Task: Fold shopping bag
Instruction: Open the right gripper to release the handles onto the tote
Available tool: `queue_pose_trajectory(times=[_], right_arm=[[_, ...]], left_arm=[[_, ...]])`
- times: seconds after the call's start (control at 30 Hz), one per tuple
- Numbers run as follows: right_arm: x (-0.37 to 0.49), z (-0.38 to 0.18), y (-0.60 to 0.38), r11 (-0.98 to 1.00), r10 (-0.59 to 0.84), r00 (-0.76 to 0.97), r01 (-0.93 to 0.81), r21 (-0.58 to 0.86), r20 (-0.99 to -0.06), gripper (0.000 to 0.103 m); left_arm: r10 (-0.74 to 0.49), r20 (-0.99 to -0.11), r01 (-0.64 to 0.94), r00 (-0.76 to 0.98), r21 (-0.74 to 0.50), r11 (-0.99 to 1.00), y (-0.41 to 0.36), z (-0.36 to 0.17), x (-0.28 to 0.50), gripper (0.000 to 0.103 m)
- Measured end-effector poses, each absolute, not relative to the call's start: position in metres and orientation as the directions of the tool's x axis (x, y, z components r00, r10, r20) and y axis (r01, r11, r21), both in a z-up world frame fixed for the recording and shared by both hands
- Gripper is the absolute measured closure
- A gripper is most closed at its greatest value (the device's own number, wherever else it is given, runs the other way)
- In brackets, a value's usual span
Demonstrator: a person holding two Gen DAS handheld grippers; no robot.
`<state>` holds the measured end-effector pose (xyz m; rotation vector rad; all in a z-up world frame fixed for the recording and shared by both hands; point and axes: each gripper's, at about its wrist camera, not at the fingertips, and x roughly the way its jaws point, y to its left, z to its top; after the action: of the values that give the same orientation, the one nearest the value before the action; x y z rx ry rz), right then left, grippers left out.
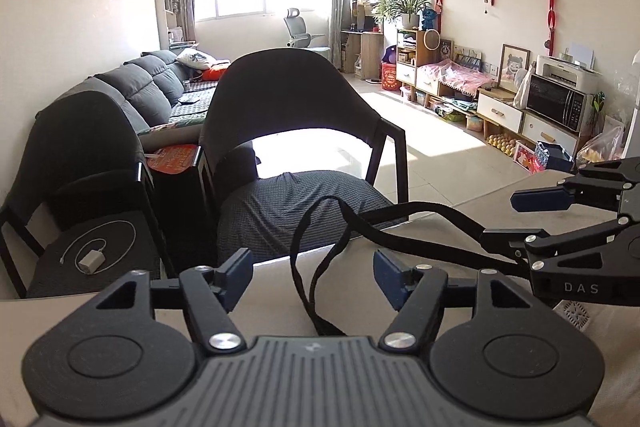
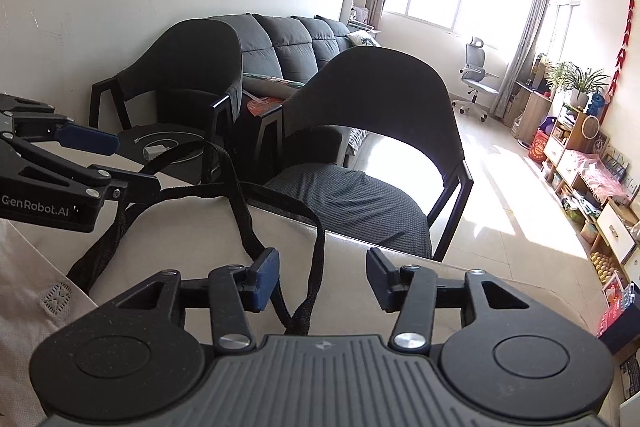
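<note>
The right gripper (image 1: 520,223), seen from the left wrist, reads "DAS"; the left gripper (image 2: 132,163), seen from the right wrist, reads "GenRobot.AI". Both stand apart, clamping nothing, black webbing handles (image 2: 316,259) lying loose between their pads. The cream fabric shopping bag (image 2: 36,291) lies on the beige table (image 1: 272,283), mostly cut off by the frame edge.

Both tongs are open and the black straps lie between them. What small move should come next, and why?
Probably close the right tongs on the black strap between its fingers: both it and the left tongs stand open, nothing is gripped, and the straps lie loose over the table.
</note>
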<state>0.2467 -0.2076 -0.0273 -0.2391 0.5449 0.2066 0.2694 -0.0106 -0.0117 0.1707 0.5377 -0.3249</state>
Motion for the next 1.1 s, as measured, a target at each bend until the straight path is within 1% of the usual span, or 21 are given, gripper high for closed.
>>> queue_pose_trajectory(times=[0.07, 0.2, 0.23, 0.3, 0.33, 0.4, 0.43, 0.47, 0.53, 0.57, 0.63, 0.73, 0.77, 0.8, 0.87, 0.93, 1.0, 1.1], right_arm=[[0.248, -0.029, -0.21, 0.954, 0.153, 0.825, -0.266, -0.135, -0.543, 0.029], [0.252, -0.037, -0.207, 0.952, 0.158, 0.809, -0.278, -0.13, -0.567, 0.029], [0.253, -0.04, -0.206, 0.951, 0.159, 0.804, -0.28, -0.13, -0.573, 0.029], [0.255, -0.045, -0.205, 0.949, 0.164, 0.796, -0.288, -0.127, -0.583, 0.03], [0.256, -0.047, -0.204, 0.947, 0.168, 0.795, -0.295, -0.129, -0.583, 0.03], [0.256, -0.049, -0.204, 0.948, 0.168, 0.802, -0.292, -0.129, -0.573, 0.032], [0.257, -0.049, -0.204, 0.95, 0.164, 0.804, -0.285, -0.129, -0.572, 0.036], [0.258, -0.049, -0.204, 0.952, 0.159, 0.806, -0.279, -0.128, -0.571, 0.037], [0.259, -0.049, -0.207, 0.957, 0.145, 0.81, -0.26, -0.126, -0.568, 0.054], [0.26, -0.049, -0.208, 0.961, 0.131, 0.813, -0.244, -0.129, -0.567, 0.057], [0.262, -0.049, -0.212, 0.968, 0.101, 0.819, -0.213, -0.135, -0.564, 0.073], [0.265, -0.05, -0.221, 0.977, 0.036, 0.827, -0.146, -0.153, -0.561, 0.073], [0.266, -0.05, -0.225, 0.981, 0.026, 0.826, -0.129, -0.144, -0.563, 0.073], [0.267, -0.05, -0.229, 0.985, 0.016, 0.825, -0.111, -0.135, -0.565, 0.073], [0.268, -0.051, -0.237, 0.99, 0.008, 0.823, -0.086, -0.11, -0.569, 0.072], [0.269, -0.052, -0.243, 0.993, 0.014, 0.82, -0.078, -0.087, -0.572, 0.065], [0.269, -0.053, -0.247, 0.994, 0.02, 0.819, -0.077, -0.076, -0.573, 0.064], [0.269, -0.053, -0.25, 0.995, 0.028, 0.818, -0.079, -0.064, -0.575, 0.064]], left_arm=[[-0.262, -0.538, 0.357, 0.801, 0.077, 0.931, -0.012, -0.013, 0.27, 0.026], [-0.249, -0.583, 0.348, 0.773, 0.063, 0.935, -0.014, -0.03, 0.279, 0.026], [-0.25, -0.587, 0.344, 0.77, 0.052, 0.937, -0.013, -0.033, 0.281, 0.026], [-0.258, -0.592, 0.339, 0.764, 0.026, 0.941, -0.011, -0.039, 0.284, 0.032], [-0.259, -0.592, 0.333, 0.763, 0.016, 0.943, -0.009, -0.041, 0.285, 0.037], [-0.248, -0.593, 0.316, 0.766, 0.012, 0.949, -0.006, -0.044, 0.288, 0.042], [-0.239, -0.593, 0.304, 0.769, 0.012, 0.952, -0.004, -0.044, 0.288, 0.044], [-0.23, -0.591, 0.294, 0.773, 0.012, 0.956, -0.003, -0.044, 0.289, 0.049], [-0.208, -0.588, 0.276, 0.781, 0.026, 0.961, -0.001, -0.043, 0.29, 0.054], [-0.202, -0.586, 0.271, 0.784, 0.03, 0.962, -0.001, -0.043, 0.29, 0.058], [-0.182, -0.582, 0.257, 0.792, 0.048, 0.965, 0.001, -0.042, 0.29, 0.062], [-0.133, -0.574, 0.223, 0.808, 0.088, 0.971, 0.001, -0.042, 0.29, 0.066], [-0.124, -0.573, 0.214, 0.81, 0.092, 0.973, 0.003, -0.042, 0.291, 0.069], [-0.121, -0.574, 0.207, 0.81, 0.087, 0.974, 0.004, -0.042, 0.291, 0.069], [-0.122, -0.575, 0.201, 0.809, 0.076, 0.977, 0.007, -0.041, 0.292, 0.069], [-0.128, -0.576, 0.199, 0.807, 0.063, 0.978, 0.01, -0.041, 0.292, 0.069], [-0.135, -0.579, 0.198, 0.804, 0.047, 0.979, 0.013, -0.041, 0.293, 0.068], [-0.146, -0.582, 0.195, 0.8, 0.021, 0.981, 0.018, -0.041, 0.295, 0.063]])
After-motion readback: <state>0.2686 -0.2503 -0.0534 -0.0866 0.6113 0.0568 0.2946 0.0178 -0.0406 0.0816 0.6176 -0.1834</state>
